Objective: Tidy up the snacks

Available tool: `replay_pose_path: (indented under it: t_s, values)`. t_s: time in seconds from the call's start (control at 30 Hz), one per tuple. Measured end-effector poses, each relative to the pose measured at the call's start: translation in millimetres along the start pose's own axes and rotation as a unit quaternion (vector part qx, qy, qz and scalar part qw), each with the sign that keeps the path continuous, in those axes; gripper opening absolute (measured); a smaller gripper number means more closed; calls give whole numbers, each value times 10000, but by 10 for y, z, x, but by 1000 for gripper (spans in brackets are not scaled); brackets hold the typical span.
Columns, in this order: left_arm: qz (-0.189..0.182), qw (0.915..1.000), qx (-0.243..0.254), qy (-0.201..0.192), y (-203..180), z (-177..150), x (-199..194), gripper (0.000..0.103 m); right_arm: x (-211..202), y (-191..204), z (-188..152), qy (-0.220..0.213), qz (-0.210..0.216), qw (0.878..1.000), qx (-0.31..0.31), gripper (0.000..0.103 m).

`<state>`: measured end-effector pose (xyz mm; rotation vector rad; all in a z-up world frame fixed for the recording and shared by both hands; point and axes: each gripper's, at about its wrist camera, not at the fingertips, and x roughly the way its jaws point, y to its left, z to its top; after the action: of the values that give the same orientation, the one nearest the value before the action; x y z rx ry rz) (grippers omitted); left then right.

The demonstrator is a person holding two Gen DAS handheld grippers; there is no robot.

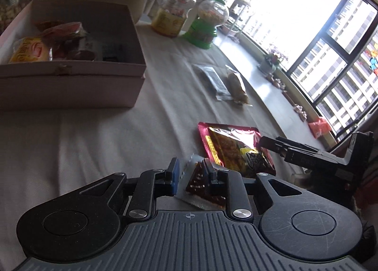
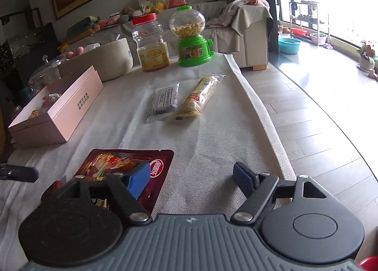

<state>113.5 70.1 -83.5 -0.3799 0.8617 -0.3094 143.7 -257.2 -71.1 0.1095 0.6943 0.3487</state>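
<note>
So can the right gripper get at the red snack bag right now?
Probably yes. The right gripper is open and empty, and the red bag lies flat on the cloth just under its left finger, with nothing on top. The left gripper, shut on a small packet, sits close beside it.

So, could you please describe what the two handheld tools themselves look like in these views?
Both match: the left tool and right tool each have a grey ribbed body marked with a small crosshair, two round black discs at its sides, and black linkage arms with silver pivot screws. The fingers end in blue pads. No cables, hands or sleeves show.
</note>
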Motion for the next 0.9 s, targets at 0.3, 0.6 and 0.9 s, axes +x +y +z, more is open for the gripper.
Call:
replay_pose_path:
  t_s: [0.3, 0.6, 0.9]
  values:
    - [-195, 9982, -241, 516, -45, -245, 19, 24, -201, 168, -45, -452, -200, 9986, -176, 80]
    - [-18, 9978, -660, 34, 131, -73, 87, 24, -66, 1039, -214, -170, 332, 9858, -1640, 69]
    - [267, 9961, -817, -220, 245, -182, -268, 24, -282, 1319, -336, -237, 860, 9756, -2007, 70]
